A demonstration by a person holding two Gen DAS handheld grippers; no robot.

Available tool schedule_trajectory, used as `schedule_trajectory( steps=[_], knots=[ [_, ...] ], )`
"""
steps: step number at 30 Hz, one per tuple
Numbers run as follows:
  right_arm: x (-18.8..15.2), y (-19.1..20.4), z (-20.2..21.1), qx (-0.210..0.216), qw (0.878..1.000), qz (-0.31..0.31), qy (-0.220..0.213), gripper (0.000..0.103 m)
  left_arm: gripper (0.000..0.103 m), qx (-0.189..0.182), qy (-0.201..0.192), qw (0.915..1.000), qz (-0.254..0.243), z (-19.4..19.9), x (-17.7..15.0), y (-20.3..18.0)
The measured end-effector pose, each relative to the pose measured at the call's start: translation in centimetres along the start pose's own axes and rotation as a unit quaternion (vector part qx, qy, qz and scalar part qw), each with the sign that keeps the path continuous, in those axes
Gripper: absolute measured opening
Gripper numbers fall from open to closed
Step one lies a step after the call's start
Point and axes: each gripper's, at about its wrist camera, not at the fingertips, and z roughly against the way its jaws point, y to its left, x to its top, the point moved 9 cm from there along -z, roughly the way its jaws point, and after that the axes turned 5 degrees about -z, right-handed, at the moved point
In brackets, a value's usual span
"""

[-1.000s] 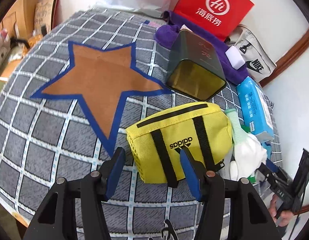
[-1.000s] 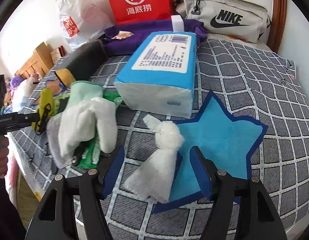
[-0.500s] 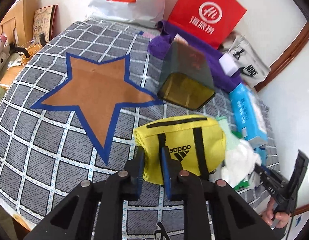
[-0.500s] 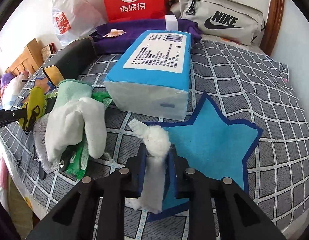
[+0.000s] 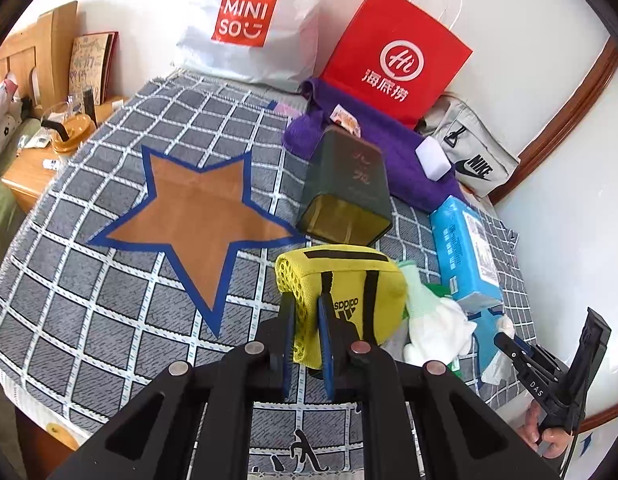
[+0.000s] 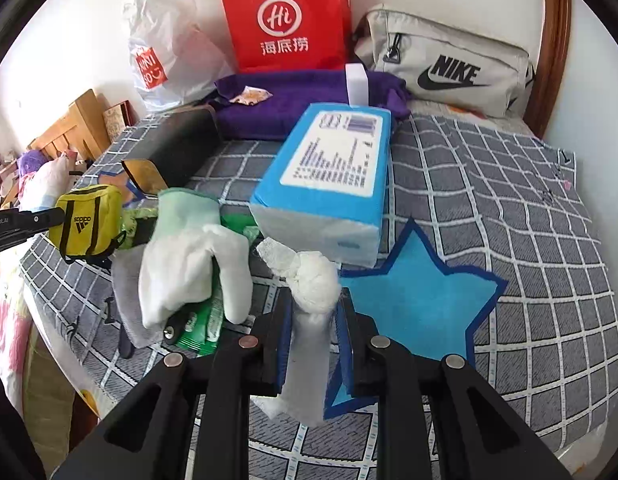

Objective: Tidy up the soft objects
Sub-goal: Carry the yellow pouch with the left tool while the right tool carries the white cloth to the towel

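My left gripper [image 5: 306,312] is shut on the mesh end of a yellow Adidas pouch [image 5: 349,280] and holds it above the checked bedspread [image 5: 109,300], right of the brown star patch [image 5: 197,216]. The pouch also shows in the right wrist view [image 6: 87,220], lifted. My right gripper [image 6: 313,312] is shut on a knotted white cloth [image 6: 313,280] and holds it up at the left edge of the blue star patch [image 6: 417,296]. A white and mint glove [image 6: 189,256] lies on a green packet [image 6: 201,320] between the two grippers.
A blue tissue pack [image 6: 333,176], a dark box on its side [image 5: 345,196], a purple towel [image 6: 293,100] with a white block [image 6: 356,82], a red paper bag [image 5: 393,52], a Miniso bag [image 5: 245,16] and a Nike pouch [image 6: 445,64] crowd the back. A wooden nightstand [image 5: 33,168] stands left.
Both grippers closed from open: the left on the yellow pouch, the right on the white cloth. Both have since risen, lifting their objects off the bedspread.
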Motion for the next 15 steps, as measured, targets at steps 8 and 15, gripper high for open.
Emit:
schedule_trajectory(
  steps=[8,15],
  knots=[
    [2.1,0.4,2.2,0.014,1.000,0.001,-0.024,0.021,0.011,-0.009,-0.023,0.9997,-0.003,2.4,1.5,-0.9],
    [4.3,0.5,4.0,0.014,0.999,0.000,-0.045,0.021,0.011,-0.008,-0.033,0.9994,-0.004,3.2,3.3,-1.8]
  ],
)
